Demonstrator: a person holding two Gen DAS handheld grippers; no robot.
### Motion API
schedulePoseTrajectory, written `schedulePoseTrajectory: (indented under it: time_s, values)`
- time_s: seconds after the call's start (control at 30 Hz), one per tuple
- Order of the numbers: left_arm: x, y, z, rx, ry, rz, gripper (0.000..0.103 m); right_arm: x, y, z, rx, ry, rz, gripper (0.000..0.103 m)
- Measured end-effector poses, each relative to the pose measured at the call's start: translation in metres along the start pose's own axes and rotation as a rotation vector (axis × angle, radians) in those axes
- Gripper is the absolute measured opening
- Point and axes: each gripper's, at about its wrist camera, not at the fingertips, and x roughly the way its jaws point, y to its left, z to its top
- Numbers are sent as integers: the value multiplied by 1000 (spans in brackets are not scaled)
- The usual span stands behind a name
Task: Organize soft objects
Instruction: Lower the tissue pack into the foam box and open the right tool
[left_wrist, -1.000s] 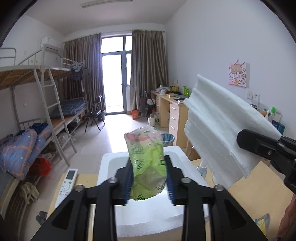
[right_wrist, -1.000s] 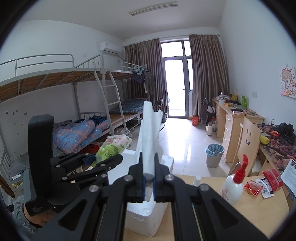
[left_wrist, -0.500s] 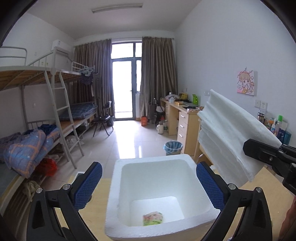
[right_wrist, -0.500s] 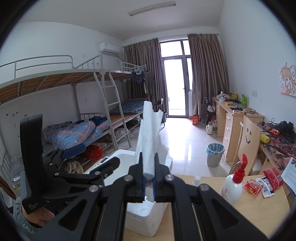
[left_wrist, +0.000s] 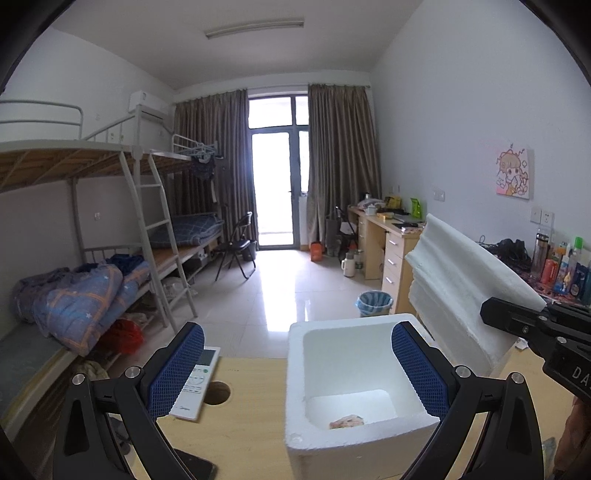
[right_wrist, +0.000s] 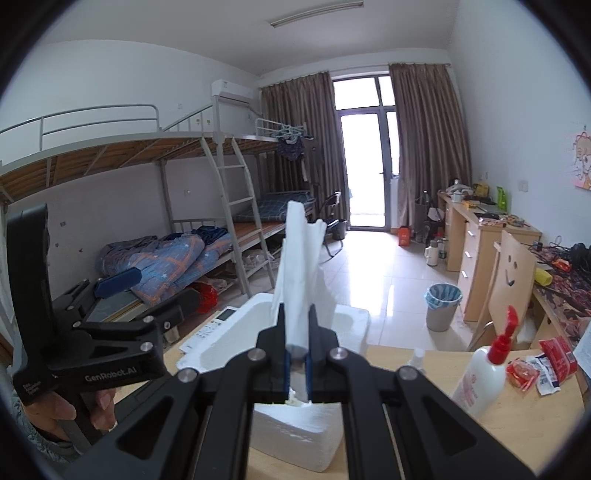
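A white foam box (left_wrist: 351, 373) stands open on the wooden table (left_wrist: 243, 435), and a green and pink snack bag (left_wrist: 347, 421) lies on its floor. My left gripper (left_wrist: 295, 369) hovers above the box's left rim, jaws wide open and empty. My right gripper (right_wrist: 297, 369) is shut on the white foam lid (right_wrist: 301, 273), holding it upright on edge above the foam box (right_wrist: 258, 339). From the left wrist view that foam lid (left_wrist: 461, 288) stands tilted at the box's right side. The left gripper (right_wrist: 122, 295) shows at the left of the right wrist view.
A white remote control (left_wrist: 194, 384) lies left of the box beside a round cable hole (left_wrist: 218, 393). A dark phone (left_wrist: 195, 467) lies at the near edge. A red-capped pump bottle (right_wrist: 484, 369) and red snack wrappers (right_wrist: 539, 365) sit on the right.
My left gripper opened and let go of the snack bag, which dropped into the foam box. The left gripper then drew left and slightly up. The right gripper kept the lid still.
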Motion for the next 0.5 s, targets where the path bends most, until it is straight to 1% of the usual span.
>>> schedulePoseTrajectory:
  time_s: [0.27,0.5]
  values:
    - [-14,11,-5,-3,-13,39,102,6,14,3,-14,9,38,8]
    - [-23,20,-9,-8,-21,66,102,21,16,-2,-20,42,36,8]
